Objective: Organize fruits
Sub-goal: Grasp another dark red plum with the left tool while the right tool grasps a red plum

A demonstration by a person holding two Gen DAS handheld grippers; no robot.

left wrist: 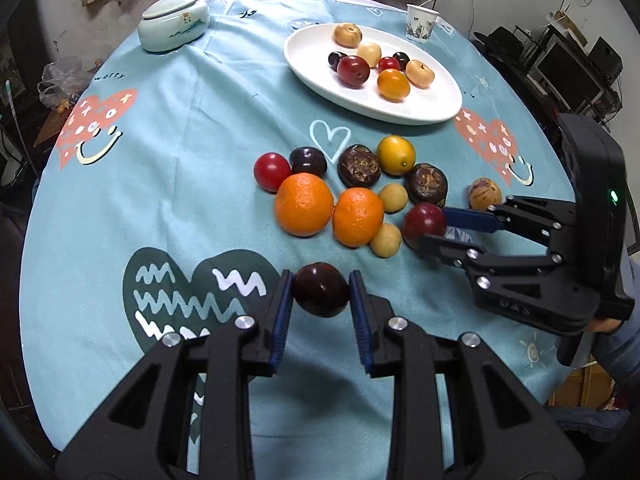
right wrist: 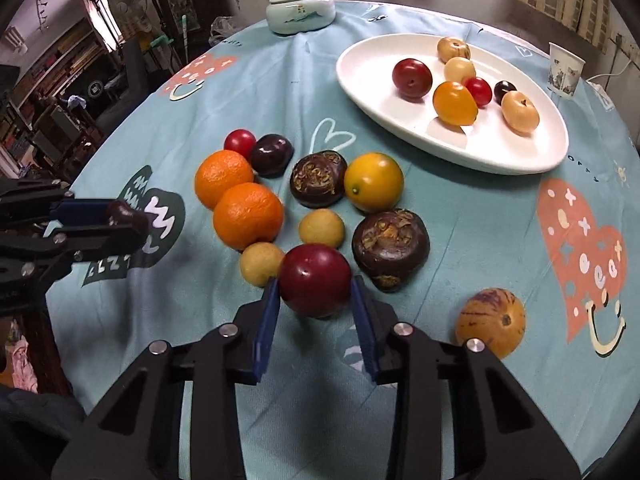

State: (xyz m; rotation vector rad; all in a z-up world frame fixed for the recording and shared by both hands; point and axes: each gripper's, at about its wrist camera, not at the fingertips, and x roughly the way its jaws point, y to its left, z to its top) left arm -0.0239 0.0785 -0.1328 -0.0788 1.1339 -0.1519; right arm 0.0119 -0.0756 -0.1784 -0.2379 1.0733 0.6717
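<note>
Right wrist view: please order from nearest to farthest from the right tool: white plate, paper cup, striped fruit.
1. striped fruit, on the cloth just right of the right tool.
2. white plate, mid-table, upper right.
3. paper cup, far right edge.

Two oranges (right wrist: 224, 178) (right wrist: 248, 216) and two dark, rough-skinned fruits (right wrist: 318, 178) (right wrist: 391, 249) – plus two small pale-yellow round fruits (right wrist: 321, 227) (right wrist: 260, 263) – lie on the tabletop (right wrist: 460, 240). One white oval plate (right wrist: 360, 80), one lidded ceramic jar (right wrist: 301, 10), one paper cup (right wrist: 565, 72).
</note>
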